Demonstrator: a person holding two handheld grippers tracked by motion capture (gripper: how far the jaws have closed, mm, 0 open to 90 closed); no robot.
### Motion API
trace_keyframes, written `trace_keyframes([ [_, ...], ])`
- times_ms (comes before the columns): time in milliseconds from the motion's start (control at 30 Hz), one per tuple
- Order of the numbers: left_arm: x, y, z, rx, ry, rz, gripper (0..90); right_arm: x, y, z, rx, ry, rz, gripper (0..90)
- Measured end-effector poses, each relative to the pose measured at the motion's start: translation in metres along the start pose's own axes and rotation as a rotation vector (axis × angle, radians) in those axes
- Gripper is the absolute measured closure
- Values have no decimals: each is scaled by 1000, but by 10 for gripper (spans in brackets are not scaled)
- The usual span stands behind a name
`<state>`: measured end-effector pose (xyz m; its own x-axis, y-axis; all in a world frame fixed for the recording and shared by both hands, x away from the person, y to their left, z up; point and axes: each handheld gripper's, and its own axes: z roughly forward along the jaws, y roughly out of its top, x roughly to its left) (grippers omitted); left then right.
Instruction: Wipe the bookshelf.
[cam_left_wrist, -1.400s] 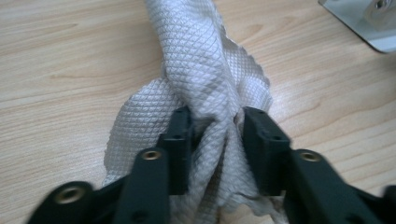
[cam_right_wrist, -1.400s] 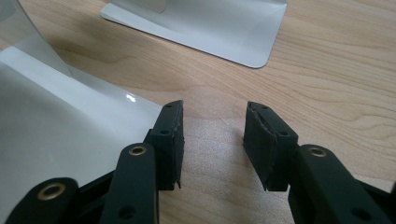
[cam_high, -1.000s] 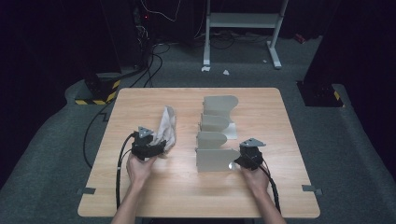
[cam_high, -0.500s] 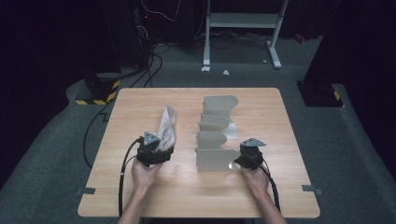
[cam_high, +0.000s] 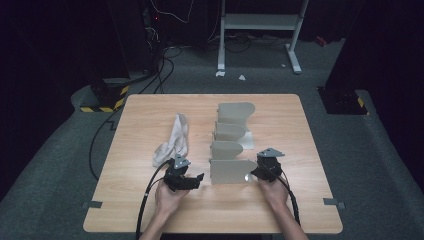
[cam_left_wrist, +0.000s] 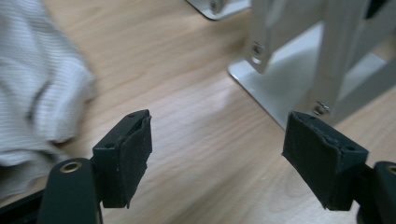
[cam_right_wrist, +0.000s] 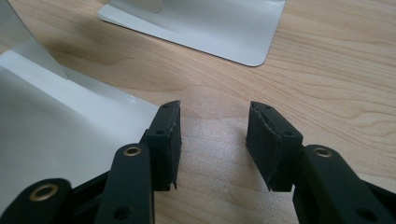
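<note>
A crumpled white cloth (cam_high: 172, 140) lies left of centre on the wooden table (cam_high: 150, 110). To its right, several grey metal stands (cam_high: 231, 145) with upright curved plates form a row. My left gripper (cam_high: 186, 176) is open between the cloth and the nearest stand, low over the table. In the left gripper view it (cam_left_wrist: 219, 140) has bare wood between its jaws, the cloth (cam_left_wrist: 37, 93) to the left and a stand's base (cam_left_wrist: 289, 79) to the right. My right gripper (cam_high: 264, 167) is open at the right end of the nearest stand. Its jaws (cam_right_wrist: 215, 123) hold nothing beside that stand's plate (cam_right_wrist: 56, 135).
Another stand's flat base (cam_right_wrist: 201, 23) lies just ahead of the right gripper. Off the table's far side are a white frame (cam_high: 260, 30) on the floor, cables and a yellow-black striped block (cam_high: 102, 102). Bare wood runs along the near edge and the far left.
My left gripper has moved right and toward the near edge, away from the cloth and closer to the nearest stand. The right gripper has stayed in place.
</note>
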<state>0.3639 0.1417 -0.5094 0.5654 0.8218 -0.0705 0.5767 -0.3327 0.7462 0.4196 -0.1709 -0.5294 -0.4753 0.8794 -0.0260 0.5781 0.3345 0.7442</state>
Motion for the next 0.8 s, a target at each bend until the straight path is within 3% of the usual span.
trace_keyframes([
  [167,-12,1,6,1,-15,31,244,0,0,0,0,1,1,546],
  [200,-16,1,8,-2,20,38,269,0,0,0,1,2,3,541],
  [267,-17,1,9,6,27,38,284,0,0,0,2,0,3,539],
  [333,-19,-1,7,10,17,35,285,-1,0,0,2,0,2,539],
  [400,-20,-5,5,10,-19,41,240,-1,0,0,1,0,0,537],
  [567,-28,-8,10,31,-11,62,237,-1,0,0,2,0,1,536],
  [700,-31,-5,13,31,-2,66,261,0,0,1,3,0,1,537],
  [733,-38,-3,15,46,36,98,263,0,0,1,1,-2,0,538],
  [800,-42,-2,17,49,45,111,276,0,1,1,1,-5,-2,539],
])
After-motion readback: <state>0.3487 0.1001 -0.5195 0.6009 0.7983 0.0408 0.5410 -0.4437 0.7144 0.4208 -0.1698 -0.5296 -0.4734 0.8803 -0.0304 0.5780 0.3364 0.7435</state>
